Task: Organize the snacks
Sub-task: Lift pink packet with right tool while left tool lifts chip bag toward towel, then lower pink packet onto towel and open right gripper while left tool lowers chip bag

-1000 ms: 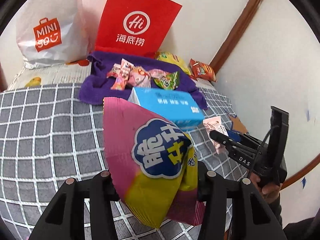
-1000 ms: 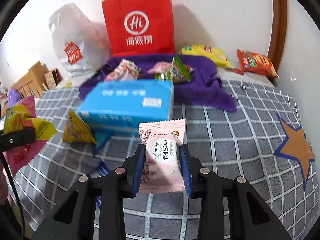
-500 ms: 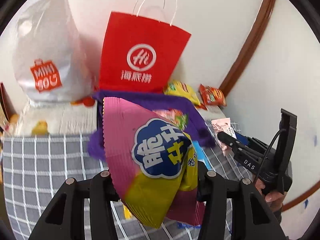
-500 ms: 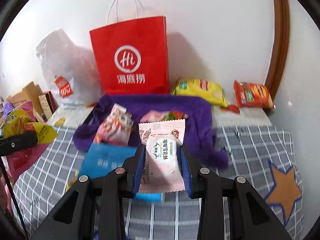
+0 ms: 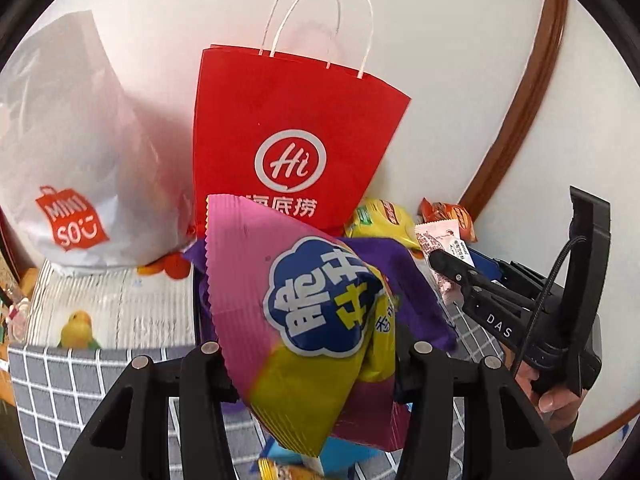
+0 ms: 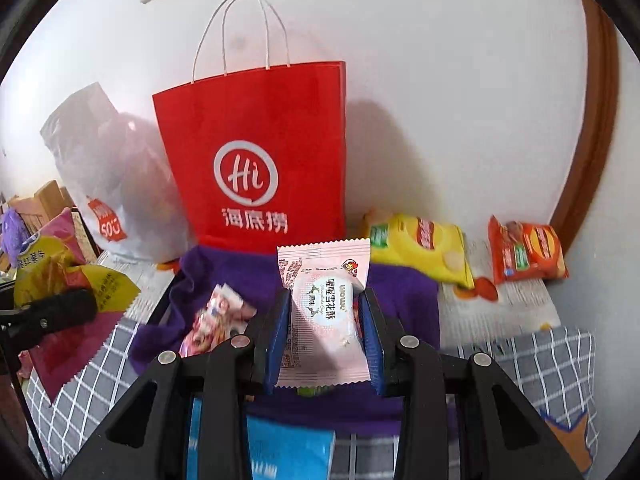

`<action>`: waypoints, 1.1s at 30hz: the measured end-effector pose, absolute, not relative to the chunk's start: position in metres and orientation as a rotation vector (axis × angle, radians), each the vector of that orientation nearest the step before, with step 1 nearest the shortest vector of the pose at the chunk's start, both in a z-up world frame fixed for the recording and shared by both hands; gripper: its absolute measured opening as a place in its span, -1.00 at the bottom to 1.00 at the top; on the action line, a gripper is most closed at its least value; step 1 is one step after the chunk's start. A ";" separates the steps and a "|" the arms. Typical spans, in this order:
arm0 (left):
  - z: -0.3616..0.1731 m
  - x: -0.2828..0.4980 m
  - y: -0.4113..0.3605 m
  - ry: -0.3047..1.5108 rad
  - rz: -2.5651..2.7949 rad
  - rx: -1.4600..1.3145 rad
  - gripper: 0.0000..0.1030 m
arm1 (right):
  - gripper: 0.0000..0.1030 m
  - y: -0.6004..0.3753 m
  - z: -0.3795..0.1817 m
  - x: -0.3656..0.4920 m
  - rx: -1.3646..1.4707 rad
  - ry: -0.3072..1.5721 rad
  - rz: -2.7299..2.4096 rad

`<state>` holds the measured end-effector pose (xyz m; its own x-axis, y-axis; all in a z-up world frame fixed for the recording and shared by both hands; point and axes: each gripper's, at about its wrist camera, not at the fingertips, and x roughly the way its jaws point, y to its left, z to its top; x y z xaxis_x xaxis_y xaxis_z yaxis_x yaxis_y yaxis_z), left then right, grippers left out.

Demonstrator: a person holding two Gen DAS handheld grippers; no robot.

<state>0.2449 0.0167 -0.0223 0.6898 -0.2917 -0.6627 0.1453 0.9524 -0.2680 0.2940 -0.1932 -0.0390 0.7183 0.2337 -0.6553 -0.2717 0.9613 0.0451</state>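
Observation:
A big pink and yellow snack bag [image 5: 304, 320] with a blue cloud logo is clamped in my left gripper [image 5: 312, 364], held up in the air. My right gripper [image 6: 324, 320] is shut on a small pale pink wrapped pastry [image 6: 324, 280]. Both point at a red paper bag [image 6: 256, 160] standing upright against the wall, its top open, just beyond a purple cloth [image 6: 224, 272]. In the left wrist view the right gripper [image 5: 452, 272] shows at the right with its pink pastry [image 5: 440, 240]. The left wrist view also shows the red paper bag [image 5: 292, 140] close ahead.
A white plastic shopping bag [image 6: 104, 168] stands left of the red one. A yellow chip bag [image 6: 420, 248] and an orange packet [image 6: 528, 252] lie by the wall at the right. Small sweets lie on the cloth, a blue box [image 6: 288, 452] below on the grey checked cover [image 6: 540, 368].
Both grippers have risen and moved forward toward the red paper bag, each keeping its snack. The blue box and checked cover have slid low in the views.

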 end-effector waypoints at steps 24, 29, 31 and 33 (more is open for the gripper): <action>-0.069 0.321 0.044 0.867 -0.166 -0.222 -0.07 | -0.32 -0.179 -0.112 0.354 -0.062 0.887 0.348; -0.069 0.321 0.047 0.873 -0.166 -0.229 -0.07 | -0.32 -0.169 -0.125 0.355 -0.077 0.914 0.371; -0.070 0.322 0.046 0.878 -0.170 -0.229 -0.07 | -0.32 -0.165 -0.132 0.357 -0.090 0.933 0.365; -0.070 0.323 0.044 0.882 -0.178 -0.229 -0.07 | -0.32 -0.164 -0.137 0.359 -0.098 0.950 0.358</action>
<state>0.3225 0.0443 -0.0698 0.6234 -0.2471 -0.7419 0.0596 0.9610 -0.2701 0.3586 -0.1640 -0.1365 0.5278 0.2564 -0.8097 -0.3418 0.9369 0.0738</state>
